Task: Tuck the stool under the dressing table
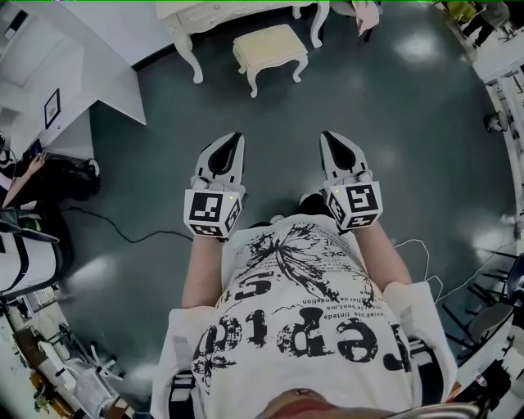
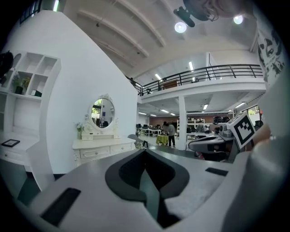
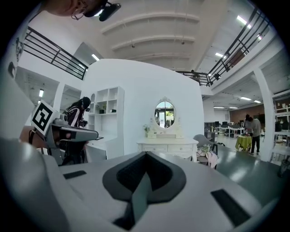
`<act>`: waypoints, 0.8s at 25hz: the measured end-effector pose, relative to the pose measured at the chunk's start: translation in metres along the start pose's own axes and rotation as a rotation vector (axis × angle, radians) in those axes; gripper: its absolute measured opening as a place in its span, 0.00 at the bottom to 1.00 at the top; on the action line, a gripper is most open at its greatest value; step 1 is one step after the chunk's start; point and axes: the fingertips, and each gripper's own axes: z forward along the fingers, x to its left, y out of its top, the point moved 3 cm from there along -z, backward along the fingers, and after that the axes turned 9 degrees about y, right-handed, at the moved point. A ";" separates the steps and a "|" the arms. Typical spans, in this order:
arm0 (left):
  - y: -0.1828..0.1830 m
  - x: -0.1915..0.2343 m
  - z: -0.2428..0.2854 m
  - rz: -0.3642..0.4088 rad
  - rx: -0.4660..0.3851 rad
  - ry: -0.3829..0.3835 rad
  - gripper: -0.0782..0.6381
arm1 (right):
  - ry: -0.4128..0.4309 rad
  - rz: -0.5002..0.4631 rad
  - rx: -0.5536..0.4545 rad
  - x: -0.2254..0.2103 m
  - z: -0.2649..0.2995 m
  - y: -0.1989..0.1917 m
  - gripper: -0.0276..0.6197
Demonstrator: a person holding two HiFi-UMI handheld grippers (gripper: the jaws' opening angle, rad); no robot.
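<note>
While the person is standing on the dark floor [image 1: 426, 139], both tools are being held in front of the body, side by side, and are pointing toward the far side of the room. The left tool [image 1: 236, 137] is keeping its two jaws pressed together at the tip, with only an eye-shaped hollow behind the tip, and it is gripping nothing. The right tool [image 1: 327, 136] is looking the same: its jaws are meeting at the tip and nothing is lying between them. Each tool is carrying its marker cube at the near end, close to the person's printed shirt [image 1: 303, 327].

The cream stool [image 1: 270, 49] is standing on the floor at the far side, well apart from both tools. It is sitting just in front of the white dressing table [image 1: 217, 15], about between the curved front legs of this surface. Whether its far edge is reaching under the top, I cannot tell.

In the right gripper view an oval mirror [image 3: 165, 114] is rising from the dressing table, and a white shelf unit [image 3: 106, 111] is standing to the left of it. A thin cable [image 1: 123, 231] is lying on the floor at the left.
</note>
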 end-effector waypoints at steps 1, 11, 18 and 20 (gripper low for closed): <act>-0.003 0.002 0.003 -0.006 0.007 0.003 0.14 | 0.002 -0.001 0.008 -0.001 0.003 -0.003 0.07; -0.014 0.009 0.092 -0.038 0.047 0.049 0.14 | 0.051 -0.020 0.036 -0.078 0.071 -0.011 0.07; 0.000 0.011 0.204 -0.048 0.078 0.136 0.14 | 0.106 -0.024 0.043 -0.190 0.146 0.009 0.07; 0.004 0.010 0.242 -0.060 0.080 0.155 0.14 | 0.126 -0.035 0.051 -0.227 0.168 0.013 0.07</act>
